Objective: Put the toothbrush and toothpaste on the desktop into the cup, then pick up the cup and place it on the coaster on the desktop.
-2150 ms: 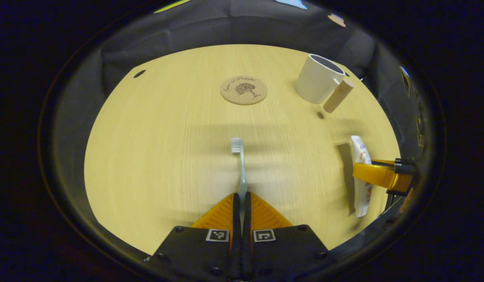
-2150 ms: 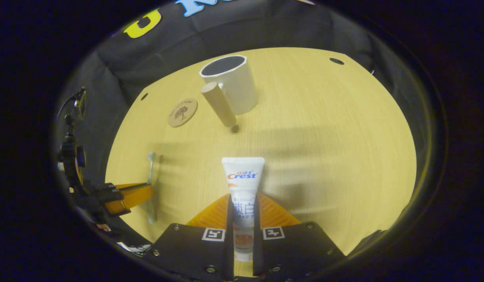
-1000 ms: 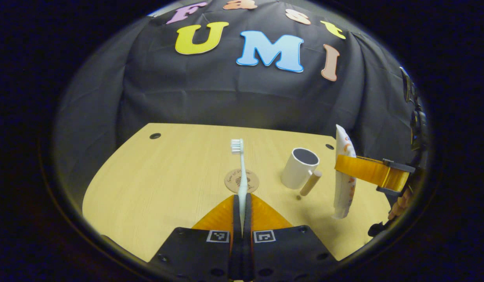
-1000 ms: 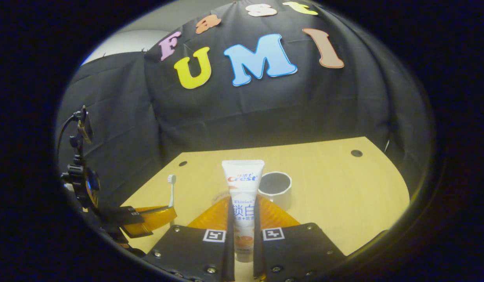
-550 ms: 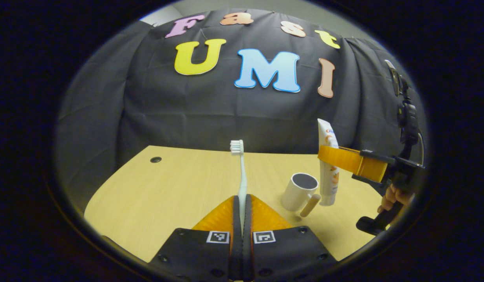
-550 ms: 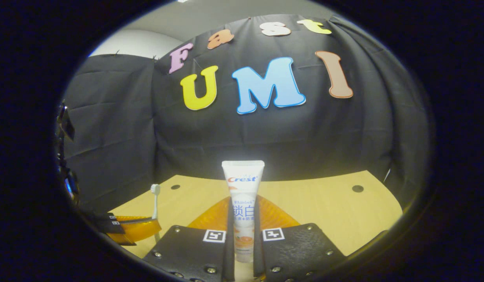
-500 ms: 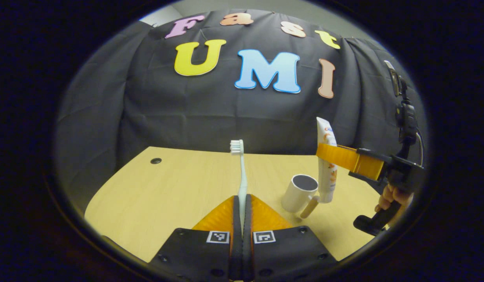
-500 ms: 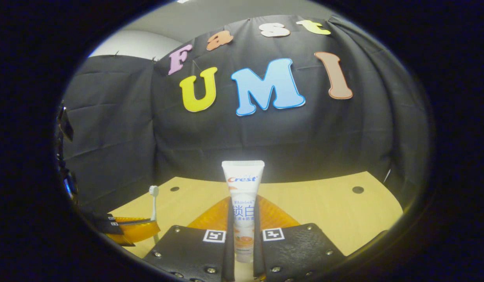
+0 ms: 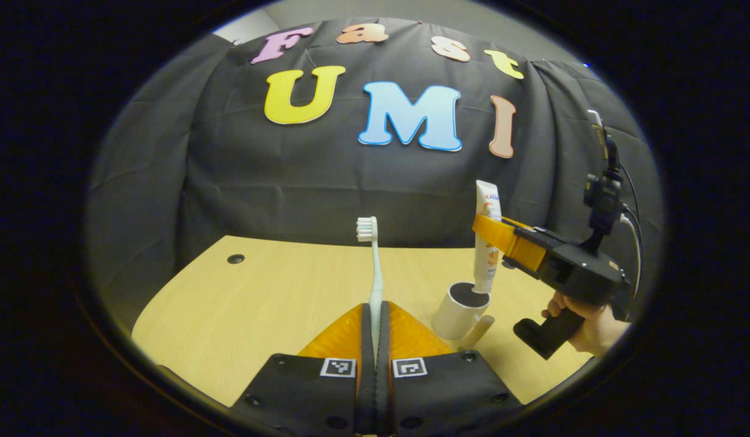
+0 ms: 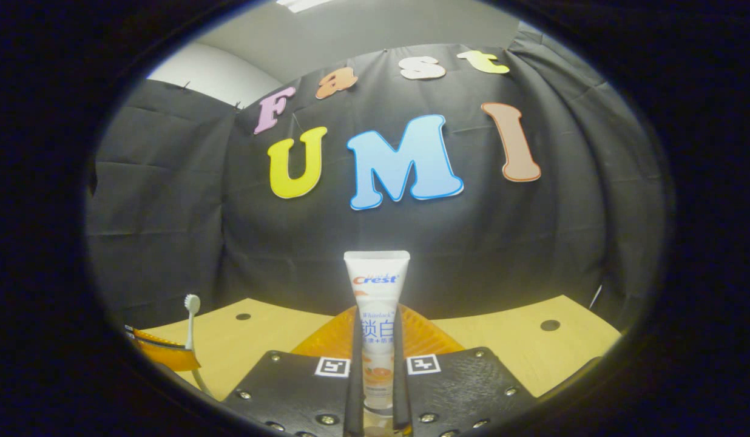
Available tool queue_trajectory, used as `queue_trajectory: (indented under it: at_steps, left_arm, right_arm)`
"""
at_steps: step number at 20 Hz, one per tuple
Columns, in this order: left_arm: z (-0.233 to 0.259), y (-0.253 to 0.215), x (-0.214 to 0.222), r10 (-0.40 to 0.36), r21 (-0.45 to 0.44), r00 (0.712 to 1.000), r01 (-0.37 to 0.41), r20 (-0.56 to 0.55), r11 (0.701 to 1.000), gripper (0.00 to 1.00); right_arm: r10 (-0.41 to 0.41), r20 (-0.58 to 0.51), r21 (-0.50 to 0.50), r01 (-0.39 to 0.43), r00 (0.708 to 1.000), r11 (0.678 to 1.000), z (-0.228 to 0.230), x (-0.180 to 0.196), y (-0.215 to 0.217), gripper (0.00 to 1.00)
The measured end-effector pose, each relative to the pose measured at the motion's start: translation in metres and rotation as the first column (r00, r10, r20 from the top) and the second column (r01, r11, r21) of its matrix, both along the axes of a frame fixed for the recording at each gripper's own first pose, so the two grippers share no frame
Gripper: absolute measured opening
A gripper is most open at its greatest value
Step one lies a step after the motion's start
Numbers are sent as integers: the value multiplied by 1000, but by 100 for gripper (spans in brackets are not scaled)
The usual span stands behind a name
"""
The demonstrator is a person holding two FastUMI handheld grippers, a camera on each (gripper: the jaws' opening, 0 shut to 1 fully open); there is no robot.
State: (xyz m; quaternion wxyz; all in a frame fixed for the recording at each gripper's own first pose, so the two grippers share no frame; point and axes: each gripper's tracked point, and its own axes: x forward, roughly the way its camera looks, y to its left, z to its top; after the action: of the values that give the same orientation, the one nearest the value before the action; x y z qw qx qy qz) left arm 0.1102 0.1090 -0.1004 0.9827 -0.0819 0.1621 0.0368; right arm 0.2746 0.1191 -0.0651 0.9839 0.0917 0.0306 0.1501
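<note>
Since 0.5 s ago the right hand-held gripper (image 9: 485,229) has carried the toothpaste (image 9: 485,243) over the cup (image 9: 459,309); tube upright, lower end now at the cup's mouth, whether inside the rim can't tell. Right hand-held gripper clamped on the tube, also seen in right gripper view (image 10: 378,331). A hand (image 9: 587,321) holds its grip. Left hand-held gripper (image 9: 375,315) clenched on the toothbrush (image 9: 372,267), bristles up, held above the desk (image 9: 253,297), left of the cup. Cup stands on the desk, handle (image 9: 479,331) toward the viewer. Toothbrush also at left edge of right gripper view (image 10: 190,328).
</note>
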Motion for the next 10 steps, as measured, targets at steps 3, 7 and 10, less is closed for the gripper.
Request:
queue_trajectory:
  at_steps: [3,7,10]
  left_arm:
    - [-4,1,2,4,-4,1000,-4,-10,1000,8]
    - [-10,4,4,10,-21,1000,-11,-24,1000,8]
    - [-11,3,7,12,-30,1000,-12,-19,999,8]
  right_arm:
    - [-4,-44,-17,3,999,1000,-21,10,3,20]
    - [-13,-92,-66,7,996,998,-45,12,5,20]
    - [-5,-122,-118,-10,992,993,-59,11,8,21]
